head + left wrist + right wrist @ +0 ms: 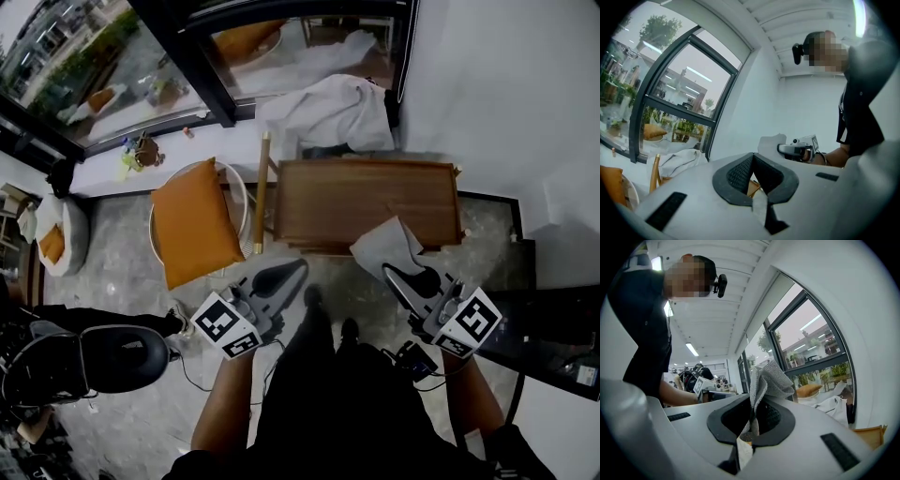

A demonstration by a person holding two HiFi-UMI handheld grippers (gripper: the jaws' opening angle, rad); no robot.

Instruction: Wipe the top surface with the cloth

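Head view | right gripper [405, 275] clamped on cloth [389, 242] at table top's [366, 202] 5 o'clock edge, contact unclear | left gripper [286, 274] jaws together, empty, 7 o'clock off table | wiping judged not begun, whole top left.

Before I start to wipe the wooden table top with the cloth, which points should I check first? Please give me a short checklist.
1. Is the cloth clamped in the right gripper? Ok.
2. Is the left gripper empty, with its jaws together? Ok.
3. Is the wooden table top bare? Ok.
4. Is the orange cushion apart from the top? Ok.
5. Is the cloth already touching the top? Cannot tell.
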